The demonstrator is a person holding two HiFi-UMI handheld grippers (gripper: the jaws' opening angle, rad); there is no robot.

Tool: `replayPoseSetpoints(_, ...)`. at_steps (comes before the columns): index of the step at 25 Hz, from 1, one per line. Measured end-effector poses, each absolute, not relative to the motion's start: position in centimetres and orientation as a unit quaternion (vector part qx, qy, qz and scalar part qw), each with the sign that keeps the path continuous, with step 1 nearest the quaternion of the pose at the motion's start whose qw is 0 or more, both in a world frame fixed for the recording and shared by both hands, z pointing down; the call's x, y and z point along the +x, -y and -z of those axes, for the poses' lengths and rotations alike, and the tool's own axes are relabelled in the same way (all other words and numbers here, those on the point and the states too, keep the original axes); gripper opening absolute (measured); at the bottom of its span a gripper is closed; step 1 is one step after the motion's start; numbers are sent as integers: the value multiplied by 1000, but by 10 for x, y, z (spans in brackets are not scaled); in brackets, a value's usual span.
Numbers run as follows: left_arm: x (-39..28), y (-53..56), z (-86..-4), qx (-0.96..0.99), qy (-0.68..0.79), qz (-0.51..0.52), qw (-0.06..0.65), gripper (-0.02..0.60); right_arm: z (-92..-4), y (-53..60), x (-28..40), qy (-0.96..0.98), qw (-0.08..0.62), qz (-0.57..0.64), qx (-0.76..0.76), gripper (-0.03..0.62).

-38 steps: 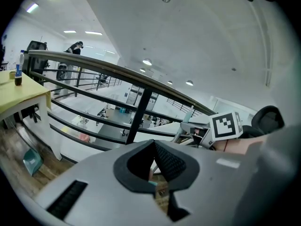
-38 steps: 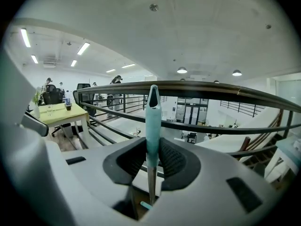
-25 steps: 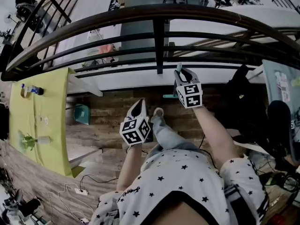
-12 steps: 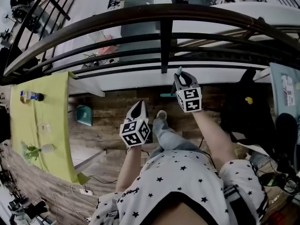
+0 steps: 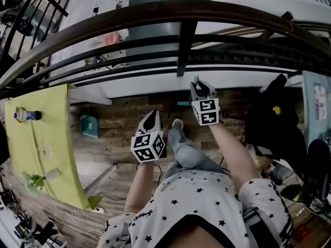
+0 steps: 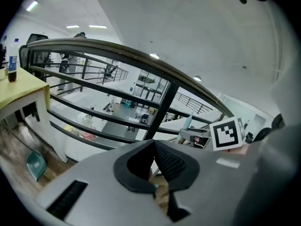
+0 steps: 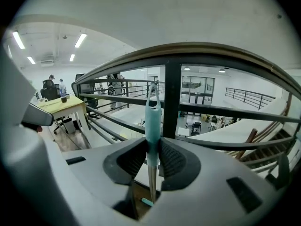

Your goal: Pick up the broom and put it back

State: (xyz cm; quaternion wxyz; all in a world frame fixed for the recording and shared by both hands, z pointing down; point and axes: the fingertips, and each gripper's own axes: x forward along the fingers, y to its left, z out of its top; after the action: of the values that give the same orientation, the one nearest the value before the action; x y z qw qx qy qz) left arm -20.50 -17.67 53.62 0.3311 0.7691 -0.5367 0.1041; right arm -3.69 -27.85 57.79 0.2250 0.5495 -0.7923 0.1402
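The broom's teal handle grip [image 7: 153,119] stands upright between the pads of my right gripper [image 7: 153,144], which is shut on it; the metal shaft runs down to a teal bit of the broom head [image 7: 146,202]. In the head view the right gripper [image 5: 197,87] is near the black railing [image 5: 181,14], with the handle tip [image 5: 196,79] poking above it. My left gripper [image 5: 151,119] hangs lower and to the left, shut with nothing in it [image 6: 154,144]. The left gripper view shows the right gripper's marker cube [image 6: 228,133] and the handle [image 6: 188,122].
The curved railing with a thick post [image 7: 172,102] stands close ahead, with a drop to a lower floor beyond. A yellow-green table [image 5: 49,138] bearing a bottle [image 5: 23,115] is at left, a teal dustpan [image 5: 89,126] beside it. A black bag [image 5: 271,112] is at right.
Both grippers have sunk a little and come closer to the railing. The right one has kept its hold on the broom handle.
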Motion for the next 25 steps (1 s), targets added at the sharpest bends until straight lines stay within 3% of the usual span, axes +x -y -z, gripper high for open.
replayPoseSetpoints(25, -191, 266, -598, 787, 493, -134, 346, 11, -655, 401, -45, 760, 254, -132, 583, 77)
